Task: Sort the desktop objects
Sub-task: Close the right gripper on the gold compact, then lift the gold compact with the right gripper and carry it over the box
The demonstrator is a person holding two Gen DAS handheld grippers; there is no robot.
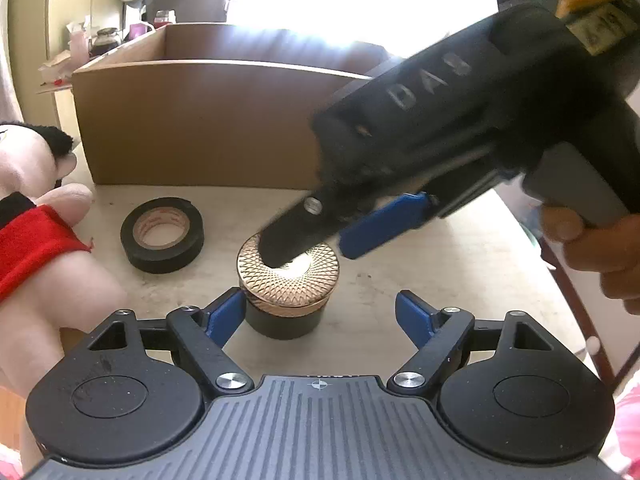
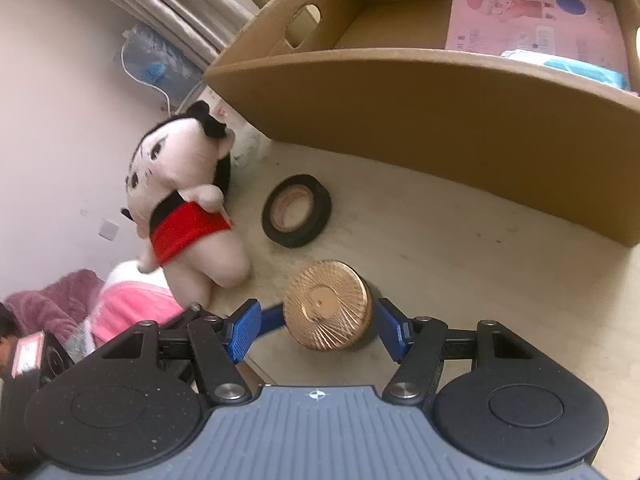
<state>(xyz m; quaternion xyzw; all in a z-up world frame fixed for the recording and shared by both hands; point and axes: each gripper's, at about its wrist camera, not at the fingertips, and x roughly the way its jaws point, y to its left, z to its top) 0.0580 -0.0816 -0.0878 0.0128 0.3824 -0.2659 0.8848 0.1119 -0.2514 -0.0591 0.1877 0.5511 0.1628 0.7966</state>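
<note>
A small dark jar with a patterned gold lid [image 1: 288, 276] [image 2: 326, 310] stands on the pale table. My left gripper [image 1: 320, 314] is open, low around the jar's body; its left pad is close against the jar and its right pad stands well clear. The right gripper [image 1: 316, 248] [image 2: 318, 330] comes in from the upper right, blurred, and straddles the lid, open. In the right wrist view its right pad sits at the lid's edge and its left pad is a gap away. One blue finger of the left gripper [image 2: 272, 320] shows in that gap.
A black tape roll [image 1: 162, 236] [image 2: 297, 211] lies left of the jar and a plush doll in red cloth [image 1: 40, 240] [image 2: 180, 208] beyond it. Behind is an open cardboard box [image 1: 200, 120] [image 2: 400, 112] holding a pink booklet [image 2: 532, 16]. A hand [image 1: 592, 248] grips the right tool.
</note>
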